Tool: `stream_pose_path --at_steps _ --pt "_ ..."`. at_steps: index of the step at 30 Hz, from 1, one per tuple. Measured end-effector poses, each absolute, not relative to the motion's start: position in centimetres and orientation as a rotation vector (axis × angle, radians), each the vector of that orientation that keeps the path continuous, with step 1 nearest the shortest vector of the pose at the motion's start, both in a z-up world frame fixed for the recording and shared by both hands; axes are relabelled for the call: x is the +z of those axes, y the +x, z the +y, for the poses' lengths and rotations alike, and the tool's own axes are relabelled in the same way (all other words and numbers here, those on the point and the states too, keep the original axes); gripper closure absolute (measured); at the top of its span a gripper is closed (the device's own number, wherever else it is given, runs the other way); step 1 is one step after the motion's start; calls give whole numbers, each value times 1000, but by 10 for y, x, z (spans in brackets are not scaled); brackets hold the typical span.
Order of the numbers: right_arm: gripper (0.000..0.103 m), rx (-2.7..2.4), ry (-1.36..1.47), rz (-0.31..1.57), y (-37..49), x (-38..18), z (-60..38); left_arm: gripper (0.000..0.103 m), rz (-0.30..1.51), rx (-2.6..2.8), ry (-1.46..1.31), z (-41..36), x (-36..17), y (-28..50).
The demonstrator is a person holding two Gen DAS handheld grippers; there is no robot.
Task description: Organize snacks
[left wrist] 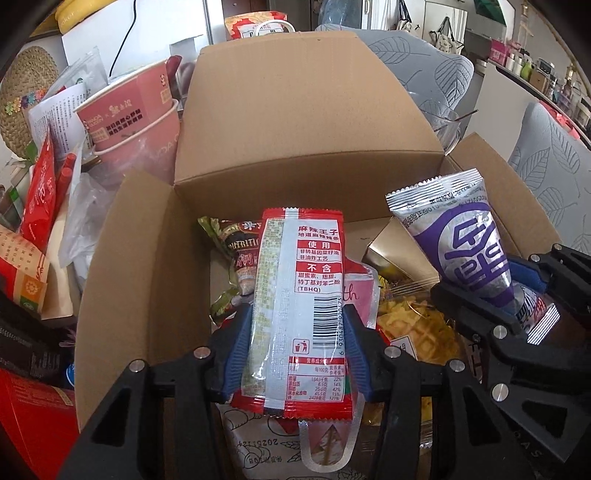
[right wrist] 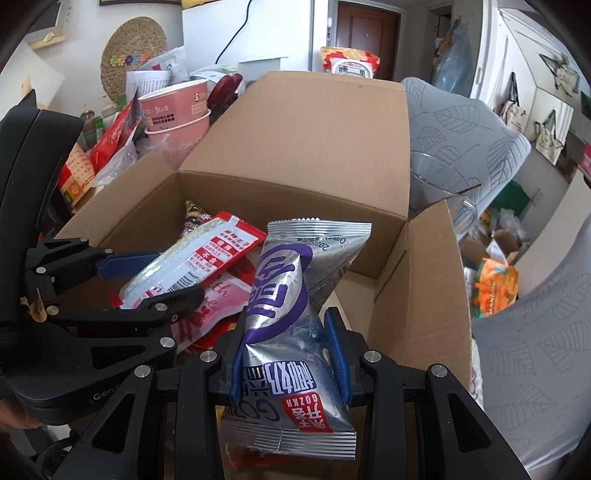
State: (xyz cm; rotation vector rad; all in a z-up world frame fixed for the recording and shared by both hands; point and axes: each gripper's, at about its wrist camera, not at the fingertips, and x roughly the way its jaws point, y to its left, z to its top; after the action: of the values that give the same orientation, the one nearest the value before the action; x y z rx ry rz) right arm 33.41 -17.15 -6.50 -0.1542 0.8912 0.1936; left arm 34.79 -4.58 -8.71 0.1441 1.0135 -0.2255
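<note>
A cluttered room in daylight: white walls, a round woven mat (right wrist: pixel 133 55) with small coloured flowers hanging on the far left, and a black cable (right wrist: pixel 236 31) trailing down a white panel. A brown door (right wrist: pixel 365 37) stands at the far end. Grey cushions with a leaf pattern (right wrist: pixel 461 129) fill the right side. Tote bags (right wrist: pixel 550 136) hang on the white wall at right, above a shelf crowded with bottles and jars (left wrist: pixel 535 70).

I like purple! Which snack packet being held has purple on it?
The silver packet in the right gripper. The left gripper's packet is red and white.
</note>
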Motion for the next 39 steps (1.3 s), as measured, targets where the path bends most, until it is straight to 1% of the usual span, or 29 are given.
stream_pose_path --at_steps 9,14,15,17,18,19,20,22,23,25,27,31,39 --pt "66 189 -194 919 334 -70 -168 51 1032 -210 163 -48 -94 350" --pt "64 158 -214 912 333 -66 -166 49 1037 -196 169 -52 -92 350" --pt "62 148 -220 907 332 -64 -166 49 1036 -191 168 -52 -91 350" --pt "52 135 -224 890 329 -60 -167 49 1033 -185 159 -51 -89 349" --pt "49 131 -221 880 327 -58 -168 49 1033 -181 155 -50 -88 349" --pt "43 125 -218 869 326 -55 -170 49 1031 -177 153 -51 -87 349" --pt "40 124 -215 863 325 -54 -171 49 1026 -172 153 -51 -86 348" --pt "40 127 -210 861 324 -53 -172 40 1003 -160 158 -50 -82 344" --pt "40 127 -208 861 324 -53 -173 39 990 -154 164 -50 -80 342" --pt "40 124 -201 863 325 -53 -175 33 977 -142 167 -49 -76 341" --pt "40 124 -196 865 326 -53 -176 30 975 -135 157 -45 -72 341" --pt "40 125 -191 859 323 -49 -178 28 962 -137 141 -40 -64 338" --pt "40 141 -161 831 312 -34 -183 28 879 -154 75 -34 -43 321"
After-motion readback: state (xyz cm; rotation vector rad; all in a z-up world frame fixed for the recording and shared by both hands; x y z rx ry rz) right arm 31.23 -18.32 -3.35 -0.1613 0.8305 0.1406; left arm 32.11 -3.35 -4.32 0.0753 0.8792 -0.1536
